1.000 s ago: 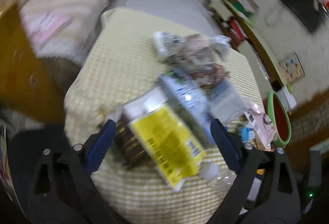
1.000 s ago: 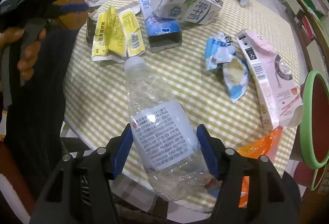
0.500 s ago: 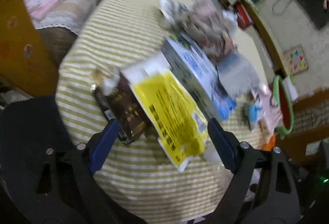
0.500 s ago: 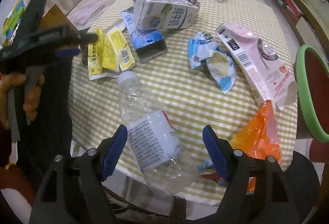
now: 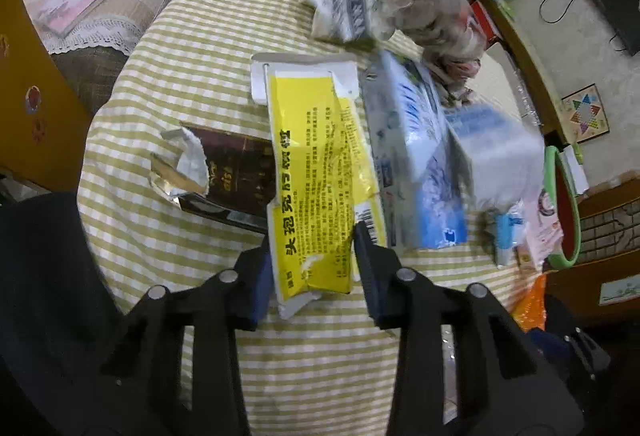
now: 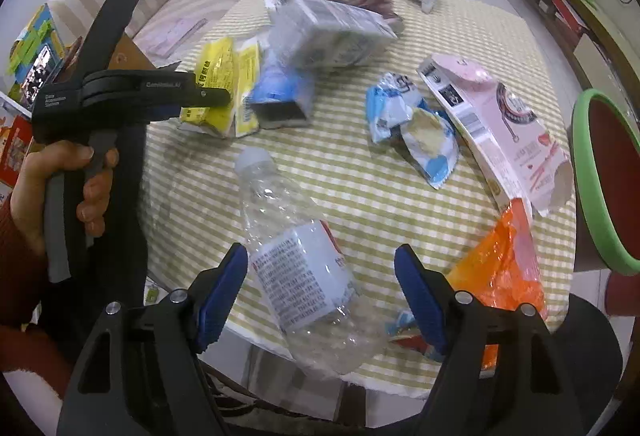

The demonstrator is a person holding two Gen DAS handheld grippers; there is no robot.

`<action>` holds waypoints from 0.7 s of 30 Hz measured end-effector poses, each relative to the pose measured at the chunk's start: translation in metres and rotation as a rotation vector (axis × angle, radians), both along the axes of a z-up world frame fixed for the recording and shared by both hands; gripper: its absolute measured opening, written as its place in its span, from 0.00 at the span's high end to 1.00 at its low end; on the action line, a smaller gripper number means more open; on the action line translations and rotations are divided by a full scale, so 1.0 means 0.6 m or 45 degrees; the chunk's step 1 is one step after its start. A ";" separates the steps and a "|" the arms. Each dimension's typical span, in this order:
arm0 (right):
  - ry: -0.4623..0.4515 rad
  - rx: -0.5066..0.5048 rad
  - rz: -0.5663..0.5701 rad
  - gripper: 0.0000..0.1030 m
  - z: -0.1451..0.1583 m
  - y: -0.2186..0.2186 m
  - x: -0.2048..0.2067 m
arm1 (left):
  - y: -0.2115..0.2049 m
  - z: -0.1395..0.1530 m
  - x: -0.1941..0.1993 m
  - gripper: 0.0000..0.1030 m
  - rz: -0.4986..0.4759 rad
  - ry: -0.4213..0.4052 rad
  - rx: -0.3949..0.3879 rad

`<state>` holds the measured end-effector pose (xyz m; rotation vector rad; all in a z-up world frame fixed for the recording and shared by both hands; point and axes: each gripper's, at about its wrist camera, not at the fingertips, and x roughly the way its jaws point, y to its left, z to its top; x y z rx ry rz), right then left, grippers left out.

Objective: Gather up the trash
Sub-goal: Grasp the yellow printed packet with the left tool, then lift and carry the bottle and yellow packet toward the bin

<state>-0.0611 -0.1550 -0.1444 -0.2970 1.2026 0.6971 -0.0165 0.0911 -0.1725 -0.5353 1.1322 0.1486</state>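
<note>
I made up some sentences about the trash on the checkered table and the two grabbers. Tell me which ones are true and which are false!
1. The left gripper is pinching the yellow package. True.
2. The right gripper is squeezing the clear plastic bottle. False: its jaws stand wide open, and the bottle lies on the table between them with a gap on the right side.
3. The bottle has its white cap on. True.
4. The pink box is inside the green-rimmed bin. False: it lies on the checkered tablecloth, beside the bin.
5. The orange bag lies at the table's near edge. True.
</note>
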 end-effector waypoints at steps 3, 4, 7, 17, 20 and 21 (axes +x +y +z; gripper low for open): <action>-0.006 -0.003 0.016 0.29 0.001 0.005 0.001 | 0.003 0.017 -0.013 0.72 -0.003 -0.027 0.015; -0.004 -0.002 0.019 0.29 0.001 0.005 0.003 | 0.005 0.022 -0.019 0.72 -0.003 -0.036 0.019; 0.017 -0.005 0.038 0.25 -0.005 0.012 0.008 | 0.006 0.041 -0.038 0.72 -0.012 -0.066 0.042; 0.077 -0.087 0.167 0.26 -0.049 0.047 -0.002 | -0.039 0.129 -0.039 0.71 -0.101 -0.252 0.221; 0.064 -0.084 0.186 0.50 -0.052 0.048 -0.007 | -0.051 0.150 -0.034 0.71 -0.132 -0.309 0.247; 0.071 -0.070 0.188 0.51 -0.051 0.046 -0.008 | -0.056 0.159 -0.032 0.71 -0.145 -0.329 0.253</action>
